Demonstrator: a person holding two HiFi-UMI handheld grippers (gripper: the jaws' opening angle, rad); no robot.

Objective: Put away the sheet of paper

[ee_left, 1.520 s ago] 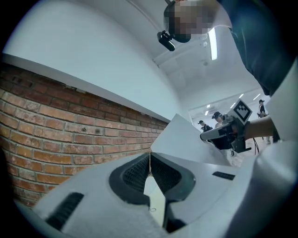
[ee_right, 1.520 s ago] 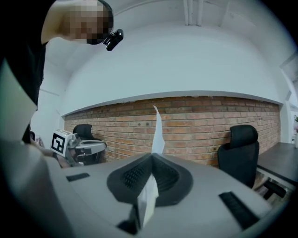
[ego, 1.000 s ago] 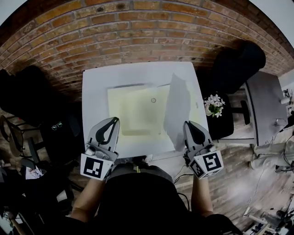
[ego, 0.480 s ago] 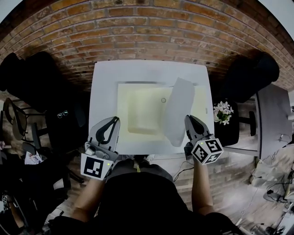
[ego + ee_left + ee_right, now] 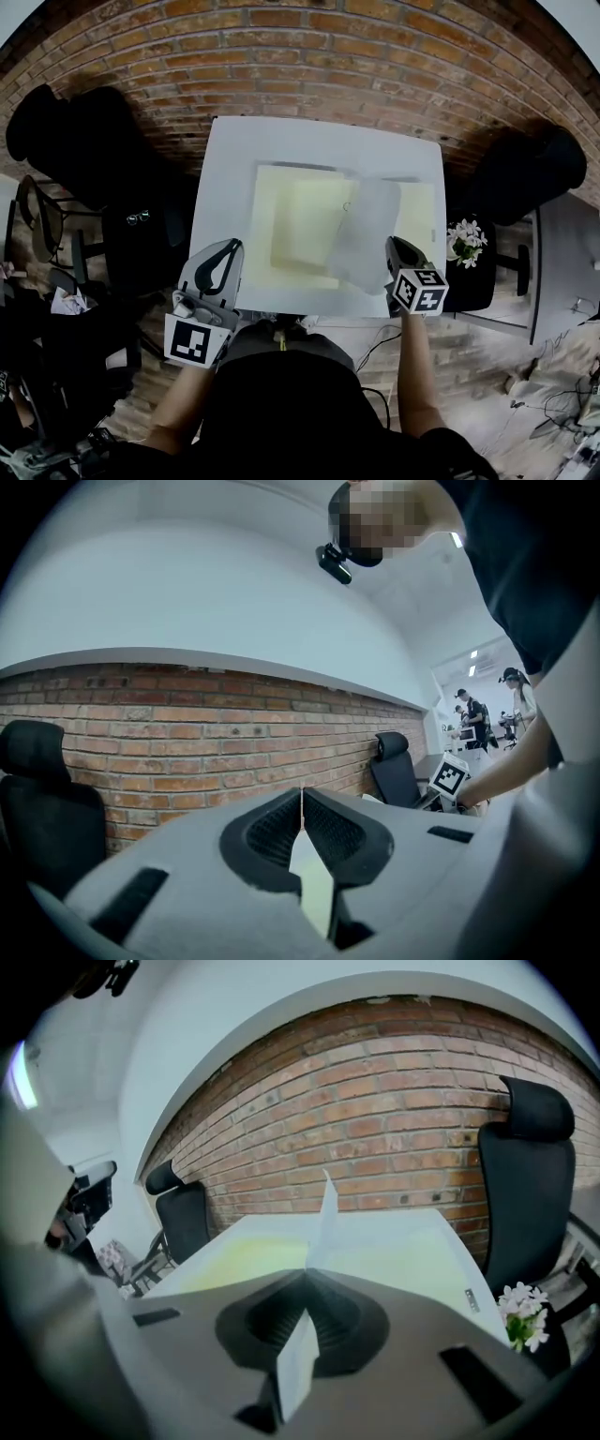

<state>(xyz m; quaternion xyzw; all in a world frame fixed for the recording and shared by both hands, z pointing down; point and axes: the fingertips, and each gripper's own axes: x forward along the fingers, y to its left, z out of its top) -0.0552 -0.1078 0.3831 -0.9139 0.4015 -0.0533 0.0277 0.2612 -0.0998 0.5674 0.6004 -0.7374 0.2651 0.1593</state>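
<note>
Sheet of paper (image 5: 361,234), thin, white, faintly see-through, slightly curled, near edge pinched in the closed right gripper (image 5: 396,246), raised and slanting over the right half of the pale yellow mat (image 5: 281,216)

1 sheet (image 5: 361,246), 2 grippers (image 5: 232,246) (image 5: 395,244), 1 tbl (image 5: 225,202).

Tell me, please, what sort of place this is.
Likely an office or lab workspace: a white table stands against a brick wall, with black office chairs beside it.
</note>
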